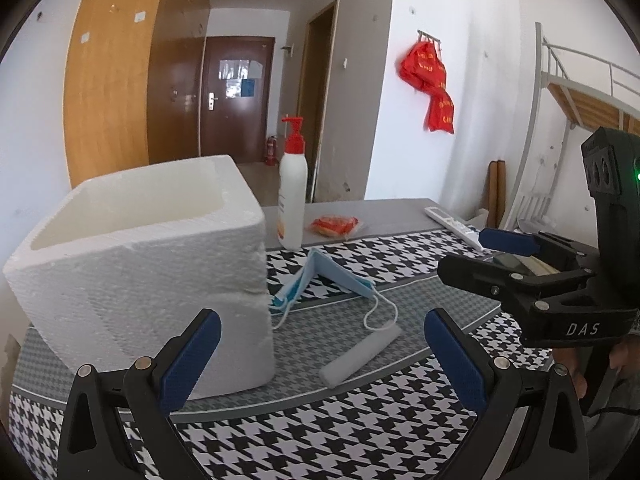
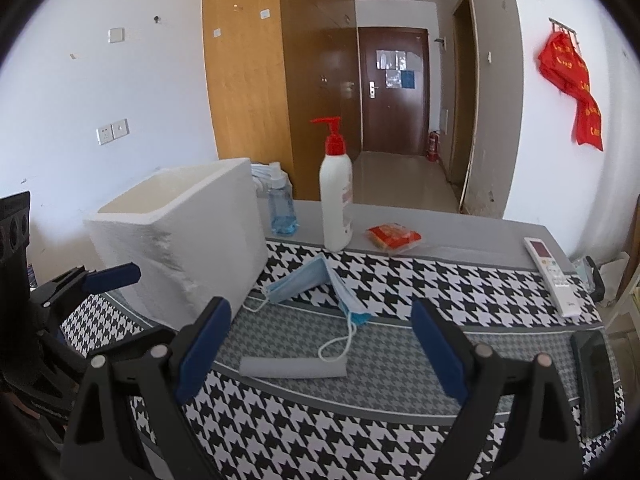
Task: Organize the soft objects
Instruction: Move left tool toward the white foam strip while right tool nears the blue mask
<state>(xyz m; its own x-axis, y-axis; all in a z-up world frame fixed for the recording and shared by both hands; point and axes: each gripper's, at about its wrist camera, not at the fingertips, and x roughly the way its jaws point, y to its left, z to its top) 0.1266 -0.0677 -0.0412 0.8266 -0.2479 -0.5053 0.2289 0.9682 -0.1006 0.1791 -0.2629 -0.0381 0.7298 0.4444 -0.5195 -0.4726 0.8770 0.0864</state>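
Grey foam, a short rolled tube (image 2: pixel 293 368), lies on the houndstooth cloth (image 2: pixel 320 432) straight ahead of my right gripper (image 2: pixel 320 344), and that is the piece I judge I should take next. Its long axis runs across my right fingers' line of sight, nearly level from left to right, so my two blue pads would have to straddle it across its narrow width rather than end to end. From my left gripper (image 1: pixel 320 354) the same tube (image 1: pixel 360 354) slants away up to the right, between my pads but skewed. Both pairs of fingers stand wide apart and hold nothing. One ear loop of the blue face mask (image 2: pixel 316 286) rests against the tube's far end, which could drag the mask along if I lift carelessly. The white foam box (image 2: pixel 180 240), open at the top, stands to the left of tube and mask, nearer my left hand. I reckon the right gripper has the squarer approach, the left the shorter carry to the box.
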